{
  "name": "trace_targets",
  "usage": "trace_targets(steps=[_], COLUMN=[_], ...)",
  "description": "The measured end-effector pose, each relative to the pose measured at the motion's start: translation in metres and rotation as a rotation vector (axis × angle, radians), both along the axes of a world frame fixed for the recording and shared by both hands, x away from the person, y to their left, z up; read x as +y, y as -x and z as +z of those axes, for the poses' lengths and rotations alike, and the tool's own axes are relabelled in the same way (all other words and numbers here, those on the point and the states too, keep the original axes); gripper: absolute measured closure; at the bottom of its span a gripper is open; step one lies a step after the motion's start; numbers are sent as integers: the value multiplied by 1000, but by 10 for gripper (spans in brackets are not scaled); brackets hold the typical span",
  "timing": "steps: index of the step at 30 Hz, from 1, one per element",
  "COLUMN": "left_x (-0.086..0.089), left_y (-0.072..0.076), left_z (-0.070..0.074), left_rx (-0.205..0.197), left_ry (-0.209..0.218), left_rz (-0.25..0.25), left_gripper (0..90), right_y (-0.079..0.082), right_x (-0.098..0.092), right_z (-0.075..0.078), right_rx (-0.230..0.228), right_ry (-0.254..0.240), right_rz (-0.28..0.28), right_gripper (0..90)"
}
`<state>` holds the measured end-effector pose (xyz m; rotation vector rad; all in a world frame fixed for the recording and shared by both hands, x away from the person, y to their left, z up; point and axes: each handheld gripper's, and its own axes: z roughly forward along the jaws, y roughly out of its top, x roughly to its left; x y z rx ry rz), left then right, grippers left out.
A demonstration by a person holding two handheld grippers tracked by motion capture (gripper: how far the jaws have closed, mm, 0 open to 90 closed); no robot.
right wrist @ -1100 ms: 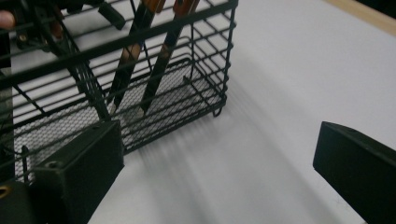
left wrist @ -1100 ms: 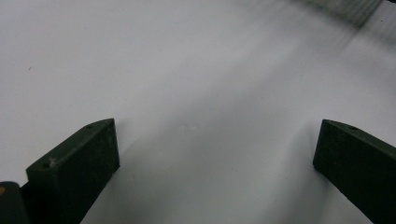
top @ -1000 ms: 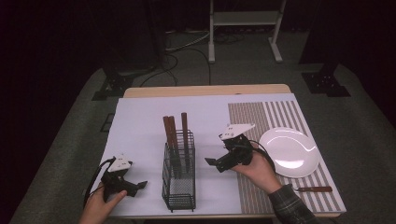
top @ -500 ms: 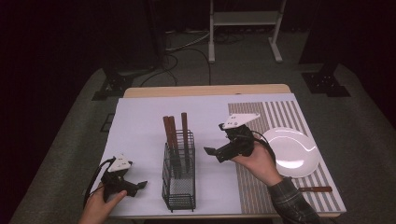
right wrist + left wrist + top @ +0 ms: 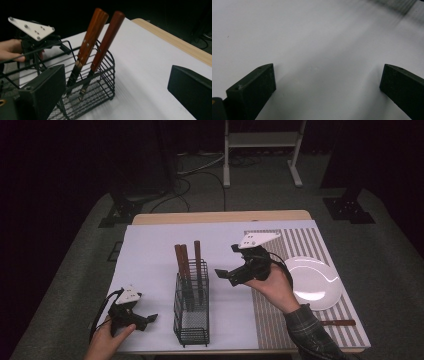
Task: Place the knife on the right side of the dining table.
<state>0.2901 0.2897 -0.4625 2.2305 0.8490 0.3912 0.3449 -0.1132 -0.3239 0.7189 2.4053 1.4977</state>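
A black wire basket [image 5: 190, 321] stands upright on the white table cover, holding wooden-handled utensils [image 5: 185, 262] with their handles up. My right gripper [image 5: 227, 262] hovers just right of the basket, turned on its side and pointing left at it. In the right gripper view its jaws stand wide open [image 5: 117, 80], with nothing between them, and the basket [image 5: 100, 82] and two brown handles [image 5: 93, 37] lie ahead. My left gripper [image 5: 146, 321] rests low at the front left. Its jaws are open [image 5: 327, 75] over bare white surface.
A white plate [image 5: 314, 282] sits on a striped placemat [image 5: 270, 320] at the right. One more wooden-handled utensil [image 5: 337, 323] lies near the mat's front edge. The person's left hand and left gripper [image 5: 32, 37] show beyond the basket in the right gripper view.
My right gripper has risen and shifted slightly away from the person, still open and pointing toward the basket. The left gripper has stayed put.
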Motion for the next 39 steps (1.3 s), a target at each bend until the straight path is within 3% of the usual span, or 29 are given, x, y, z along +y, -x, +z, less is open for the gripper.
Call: trace_targets(steps=[20,22,28,39], left_x=[0,0,0,0], left_y=[0,0,0,0], left_z=[0,0,0,0], left_rx=[-1,-1,-1,-2], left_ry=[0,0,0,1], left_rz=[2,2,3,4], left_gripper=[0,0,0,0], right_y=[-17,-19,-29,-42], right_x=[24,26,33,50], right_z=[11,10,10,6], right_rx=[-4,-4,12,22], right_ry=[-33,-43,-73,-71], right_rz=[47,51,59,66], right_gripper=[63,126,168,345])
